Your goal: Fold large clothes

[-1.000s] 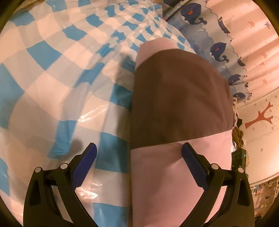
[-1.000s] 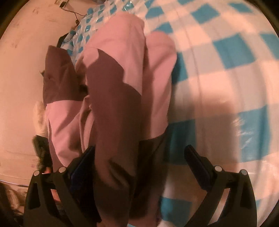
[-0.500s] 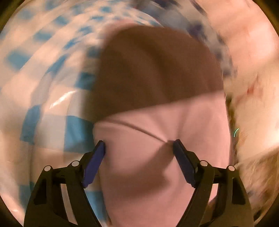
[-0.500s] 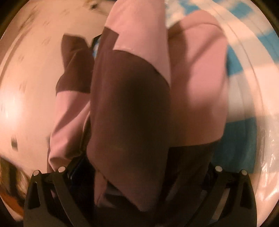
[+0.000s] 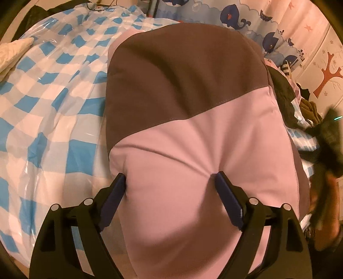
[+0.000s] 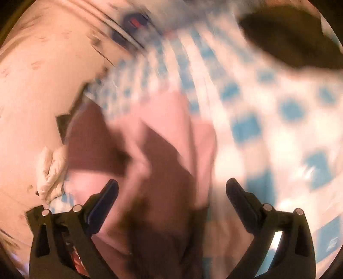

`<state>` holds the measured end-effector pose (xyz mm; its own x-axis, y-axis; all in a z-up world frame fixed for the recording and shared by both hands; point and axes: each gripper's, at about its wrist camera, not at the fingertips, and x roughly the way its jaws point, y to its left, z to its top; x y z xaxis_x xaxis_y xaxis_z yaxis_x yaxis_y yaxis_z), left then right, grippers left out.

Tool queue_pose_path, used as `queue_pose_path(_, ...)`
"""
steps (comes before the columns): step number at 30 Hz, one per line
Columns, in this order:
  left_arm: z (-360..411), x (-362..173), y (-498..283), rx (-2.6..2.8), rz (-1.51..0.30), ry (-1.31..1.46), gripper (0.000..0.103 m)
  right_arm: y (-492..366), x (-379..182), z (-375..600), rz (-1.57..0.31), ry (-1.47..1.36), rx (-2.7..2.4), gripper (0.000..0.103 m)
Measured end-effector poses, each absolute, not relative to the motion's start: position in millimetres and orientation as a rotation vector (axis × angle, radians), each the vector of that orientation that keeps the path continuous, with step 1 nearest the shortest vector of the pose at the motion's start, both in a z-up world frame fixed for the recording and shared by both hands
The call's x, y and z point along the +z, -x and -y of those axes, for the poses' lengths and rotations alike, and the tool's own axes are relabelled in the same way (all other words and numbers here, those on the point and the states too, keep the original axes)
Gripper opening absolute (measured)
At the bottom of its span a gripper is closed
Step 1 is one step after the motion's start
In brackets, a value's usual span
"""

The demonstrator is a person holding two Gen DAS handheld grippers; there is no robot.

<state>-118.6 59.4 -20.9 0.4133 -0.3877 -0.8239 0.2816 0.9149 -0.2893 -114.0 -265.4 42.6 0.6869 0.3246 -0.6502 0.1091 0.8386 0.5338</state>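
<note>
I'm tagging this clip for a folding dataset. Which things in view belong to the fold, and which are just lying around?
Part of the job:
- pink and brown garment
- left gripper
- right gripper
- blue checked sheet it lies on

Lying about:
- white cloth at the sheet's far edge
- dark clothes pile
- whale-print fabric
</note>
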Motion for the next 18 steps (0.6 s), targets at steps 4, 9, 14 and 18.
queue_pose_path(4,-58,-21,119,-0.385,-1.041,0.106,0.082,115,77,198,-0.823,-0.331,0.220,0.097)
queue_pose_path(9,-57,-15,129,-0.358,-1.011,0.070,0.083,101,-4,198,-0.941,-0.355,0.095,0.097)
queue_pose_path(14,-42,-20,133,-0.345,-0.990,0.005,0.090,121,-42,238,-0.865,-0.516,0.119,0.097)
queue_pose_path(18,-41,-16,136,-0.331,-0.971,-0.011,0.090,120,-14,246,-0.927,-0.515,0.148,0.097)
